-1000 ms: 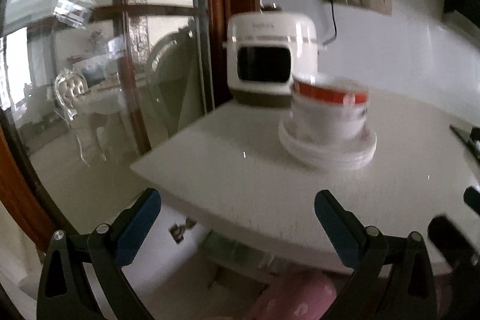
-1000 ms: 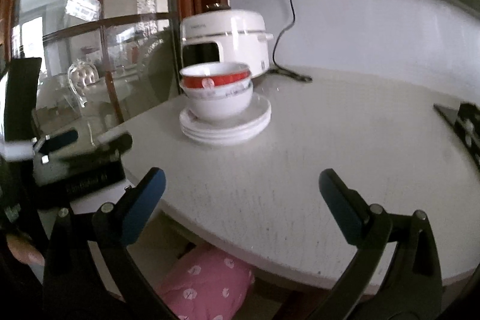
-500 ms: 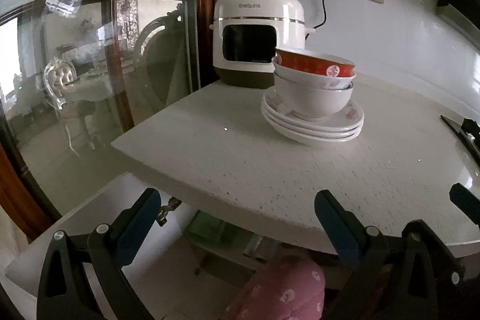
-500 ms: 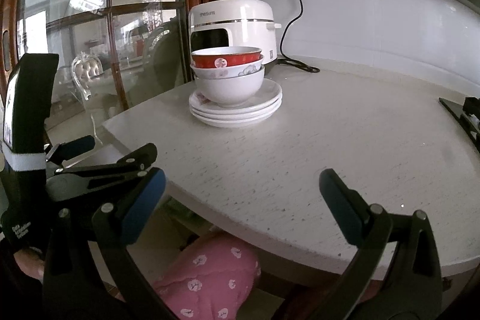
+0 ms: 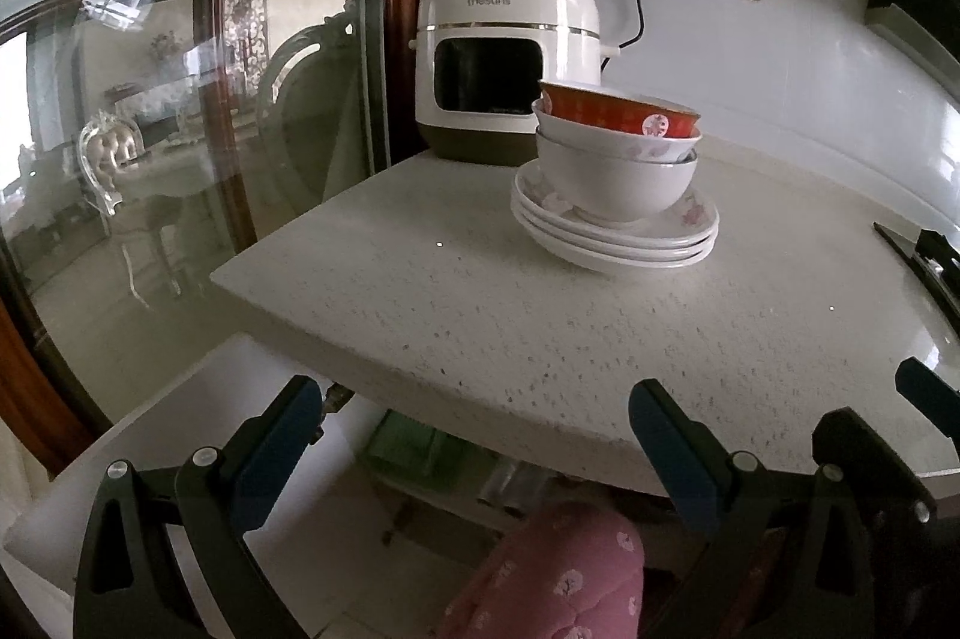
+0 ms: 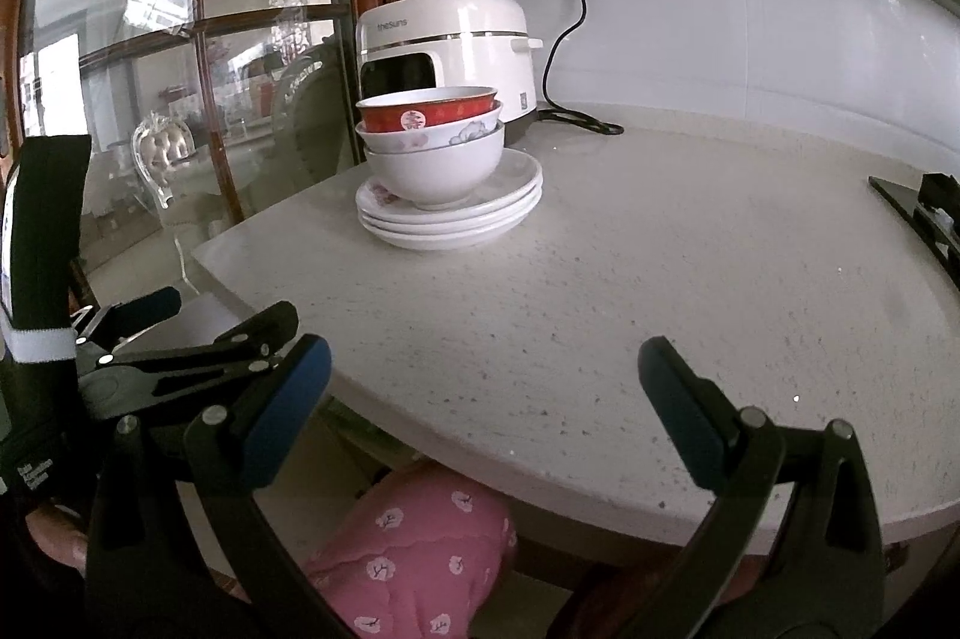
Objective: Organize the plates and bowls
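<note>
Bowls (image 6: pixel 429 141) nested on stacked plates (image 6: pixel 450 213) – left tool (image 5: pixel 468 435), right tool (image 6: pixel 483 387) wide open, empty

Three bowls (image 6: pixel 433 141) sit nested on stacked plates (image 6: pixel 474 213) at 11 o'clock on the surface (image 6: pixel 660 279); right gripper (image 6: pixel 480 387) jaws stand apart, empty.

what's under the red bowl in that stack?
The red bowl nests in a floral-print bowl, which sits in a plain white bowl, on three stacked plates. Bowl interiors below the top one and the plate centres are covered.
</note>
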`<state>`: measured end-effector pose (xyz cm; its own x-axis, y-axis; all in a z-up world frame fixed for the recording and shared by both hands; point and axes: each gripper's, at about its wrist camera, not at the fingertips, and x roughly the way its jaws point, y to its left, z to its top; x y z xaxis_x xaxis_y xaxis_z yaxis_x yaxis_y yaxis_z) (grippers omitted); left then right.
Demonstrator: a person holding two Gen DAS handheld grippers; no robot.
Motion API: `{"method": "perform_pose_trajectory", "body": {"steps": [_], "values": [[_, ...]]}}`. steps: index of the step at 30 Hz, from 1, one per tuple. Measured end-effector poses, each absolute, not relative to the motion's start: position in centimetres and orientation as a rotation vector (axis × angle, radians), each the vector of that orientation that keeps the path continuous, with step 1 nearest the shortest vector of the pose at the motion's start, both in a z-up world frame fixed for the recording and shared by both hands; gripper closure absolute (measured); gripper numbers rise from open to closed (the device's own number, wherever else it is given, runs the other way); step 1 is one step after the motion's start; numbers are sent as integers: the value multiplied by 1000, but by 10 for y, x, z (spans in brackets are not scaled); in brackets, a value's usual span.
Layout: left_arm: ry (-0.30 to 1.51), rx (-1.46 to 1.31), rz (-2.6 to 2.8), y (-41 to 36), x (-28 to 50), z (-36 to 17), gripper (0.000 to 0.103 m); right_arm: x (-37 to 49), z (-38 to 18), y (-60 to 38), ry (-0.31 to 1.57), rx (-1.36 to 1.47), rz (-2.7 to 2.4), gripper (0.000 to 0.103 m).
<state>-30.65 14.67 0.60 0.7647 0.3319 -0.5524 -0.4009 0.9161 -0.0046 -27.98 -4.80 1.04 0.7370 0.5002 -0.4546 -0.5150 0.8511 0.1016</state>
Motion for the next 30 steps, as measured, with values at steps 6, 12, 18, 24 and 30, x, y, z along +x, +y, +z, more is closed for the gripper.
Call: {"method": "perform_pose_trajectory", "body": {"steps": [6,12,18,24,30], "values": [[583,-134,391,145,-307,4,0,-279,9,-51,497,-16,552,1],[585,-136,388,144,-308,2,0,-279,7,-53,504,-10,550,1],[591,-140,381,143,-307,0,0,-279,5,-55,515,-2,545,1],[599,-135,374,142,-306,-1,0,-276,2,-59,528,11,546,1],[603,-132,371,140,-306,-3,0,-277,0,-61,535,17,545,1]]}}
